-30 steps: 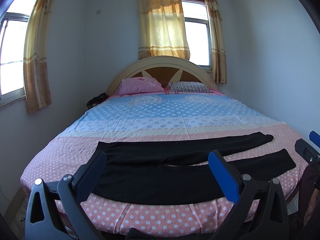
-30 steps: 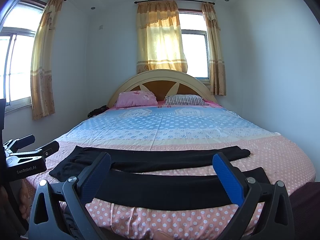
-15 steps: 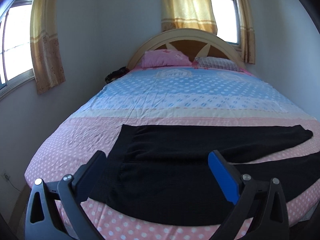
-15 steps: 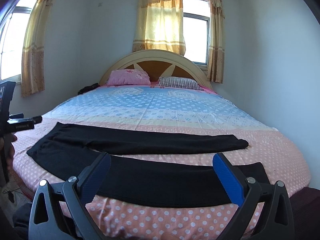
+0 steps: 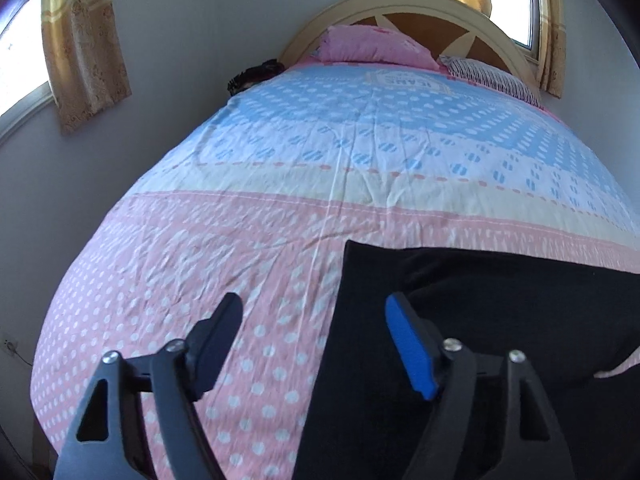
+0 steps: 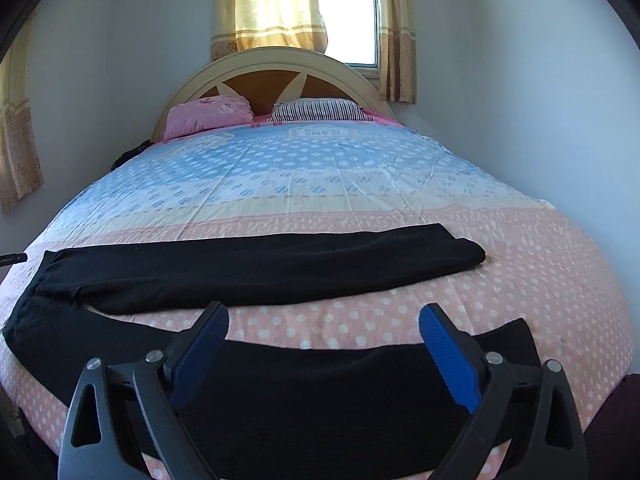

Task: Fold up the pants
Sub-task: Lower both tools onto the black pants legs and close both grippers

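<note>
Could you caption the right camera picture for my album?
Right claw, closing and empty, above black pants on a dotted bed.

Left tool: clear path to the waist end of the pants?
Probably yes. The left tool, jaws closing with nothing between them, hangs over the pants waist edge on the bedsheet; nothing blocks it.

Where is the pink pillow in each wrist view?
Left wrist: pink pillow top centre, tilted, against the headboard.
Right wrist: pink pillow upper left of centre, left of the striped pillow.
Shared landmark: the arched headboard behind it.
</note>
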Available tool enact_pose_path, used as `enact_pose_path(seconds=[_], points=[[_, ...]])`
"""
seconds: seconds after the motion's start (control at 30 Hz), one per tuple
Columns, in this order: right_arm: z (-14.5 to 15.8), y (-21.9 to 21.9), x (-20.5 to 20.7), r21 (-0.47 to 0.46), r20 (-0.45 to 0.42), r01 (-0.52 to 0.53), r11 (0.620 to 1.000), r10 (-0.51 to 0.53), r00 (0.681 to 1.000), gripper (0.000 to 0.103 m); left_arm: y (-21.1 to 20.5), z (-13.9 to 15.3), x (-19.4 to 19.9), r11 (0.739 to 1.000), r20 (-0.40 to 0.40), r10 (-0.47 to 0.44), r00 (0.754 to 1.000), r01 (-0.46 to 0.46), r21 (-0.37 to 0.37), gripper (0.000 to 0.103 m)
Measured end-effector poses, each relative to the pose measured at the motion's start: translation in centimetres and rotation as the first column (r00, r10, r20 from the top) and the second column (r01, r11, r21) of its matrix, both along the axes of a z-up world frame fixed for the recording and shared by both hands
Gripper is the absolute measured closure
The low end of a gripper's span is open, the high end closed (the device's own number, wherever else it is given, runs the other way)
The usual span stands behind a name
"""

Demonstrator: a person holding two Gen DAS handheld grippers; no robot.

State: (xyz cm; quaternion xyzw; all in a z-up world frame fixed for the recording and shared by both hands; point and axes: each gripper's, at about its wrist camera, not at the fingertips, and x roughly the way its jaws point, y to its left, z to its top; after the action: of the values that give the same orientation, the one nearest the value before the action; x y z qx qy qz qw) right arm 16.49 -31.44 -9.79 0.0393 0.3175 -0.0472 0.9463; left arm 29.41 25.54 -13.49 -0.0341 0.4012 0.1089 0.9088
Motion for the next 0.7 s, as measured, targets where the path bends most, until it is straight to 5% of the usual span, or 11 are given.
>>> enact_pose_path(seconds=[0.23,0.7], points=[[-0.6,-4.9,4.0,0.025,-0.069,0.106,0.994,-0.104,0.992,0.019,-0.2,-2.3,5.4,0.994,-0.054,-0.098,0.994,0.094,-0.060,0.035],[-2.2,-15.9,10.7,0.080,-0.180,0.280,0.957,-0.263,0.948,0.019,-0.6,-3.8,7.6,0.986,-0.098,-0.164,0.982,0.159,-0.054,0.081]])
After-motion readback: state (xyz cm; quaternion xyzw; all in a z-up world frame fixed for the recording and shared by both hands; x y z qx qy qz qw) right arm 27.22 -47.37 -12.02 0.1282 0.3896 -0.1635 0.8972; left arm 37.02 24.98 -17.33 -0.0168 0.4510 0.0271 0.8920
